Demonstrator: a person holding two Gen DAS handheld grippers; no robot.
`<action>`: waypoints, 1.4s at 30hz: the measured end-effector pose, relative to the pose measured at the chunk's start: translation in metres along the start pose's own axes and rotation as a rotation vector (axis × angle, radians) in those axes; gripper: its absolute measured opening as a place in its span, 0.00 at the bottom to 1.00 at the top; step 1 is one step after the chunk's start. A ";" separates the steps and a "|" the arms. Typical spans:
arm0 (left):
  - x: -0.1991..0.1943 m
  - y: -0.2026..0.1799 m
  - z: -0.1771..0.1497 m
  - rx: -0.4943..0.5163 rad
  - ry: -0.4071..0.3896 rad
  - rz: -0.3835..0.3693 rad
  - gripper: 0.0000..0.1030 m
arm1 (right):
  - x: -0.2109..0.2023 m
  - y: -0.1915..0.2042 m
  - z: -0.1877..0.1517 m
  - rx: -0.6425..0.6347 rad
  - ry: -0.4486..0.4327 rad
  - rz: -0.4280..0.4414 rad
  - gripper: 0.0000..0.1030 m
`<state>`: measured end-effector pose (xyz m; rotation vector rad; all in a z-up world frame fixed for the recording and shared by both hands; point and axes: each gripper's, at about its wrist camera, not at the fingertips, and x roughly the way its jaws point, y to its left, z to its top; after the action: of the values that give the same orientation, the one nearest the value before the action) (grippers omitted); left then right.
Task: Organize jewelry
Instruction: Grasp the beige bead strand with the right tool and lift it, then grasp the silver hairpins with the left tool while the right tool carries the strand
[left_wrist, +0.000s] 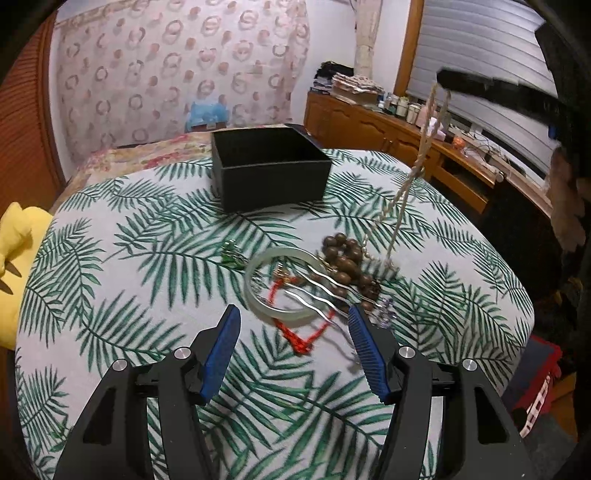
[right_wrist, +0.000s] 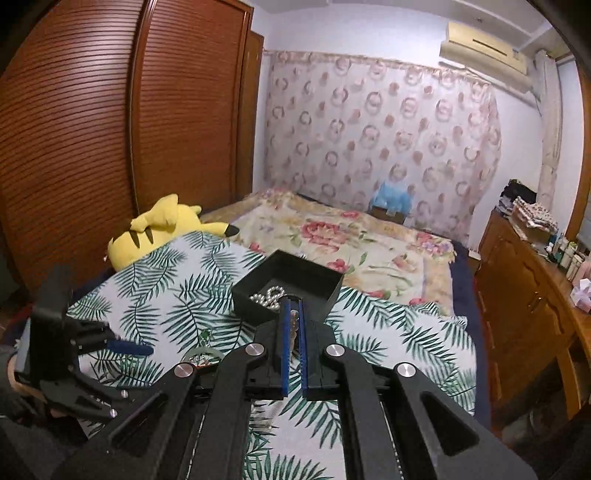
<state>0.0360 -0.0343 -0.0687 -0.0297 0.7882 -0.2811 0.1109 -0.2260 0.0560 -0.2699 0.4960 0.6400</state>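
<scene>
**Overhead, a pearl strand hangs beside the black box**

Around the black box (left_wrist: 271, 168), which stands open-topped near the far edge of the palm-leaf tablecloth (left_wrist: 122, 258), the cloth lies bare to its left and along its front, with room to move. Nearer than the box, the jewelry sits in one heap: a pale green bangle (left_wrist: 286, 282), brown wooden beads (left_wrist: 349, 262), wavy silver hairpins (left_wrist: 321, 291) crossing the bangle, a red cord (left_wrist: 306, 338) and a small green trinket (left_wrist: 231, 254) to the heap's left. Inside the box, silver beads (right_wrist: 267, 297) show.

To the right of the box and above it, the right gripper (left_wrist: 441, 79) is clamped tight on a pearl necklace (left_wrist: 410, 181), whose lower end trails down to the heap. The left gripper (left_wrist: 291, 350) stands about half open over the near side of the heap, with nothing between its blue pads (left_wrist: 221, 360). No readable writing shows anywhere.
</scene>
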 end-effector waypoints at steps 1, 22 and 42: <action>0.001 -0.002 -0.001 0.001 0.003 -0.006 0.56 | -0.004 -0.002 0.001 0.001 -0.004 -0.007 0.05; 0.026 -0.034 -0.012 0.032 0.061 -0.098 0.40 | 0.015 -0.016 -0.050 0.082 0.074 0.014 0.05; 0.021 -0.042 -0.007 0.036 0.005 -0.155 0.08 | 0.022 -0.010 -0.059 0.089 0.084 0.030 0.05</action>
<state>0.0351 -0.0795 -0.0826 -0.0563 0.7868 -0.4421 0.1115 -0.2455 -0.0043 -0.2064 0.6087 0.6358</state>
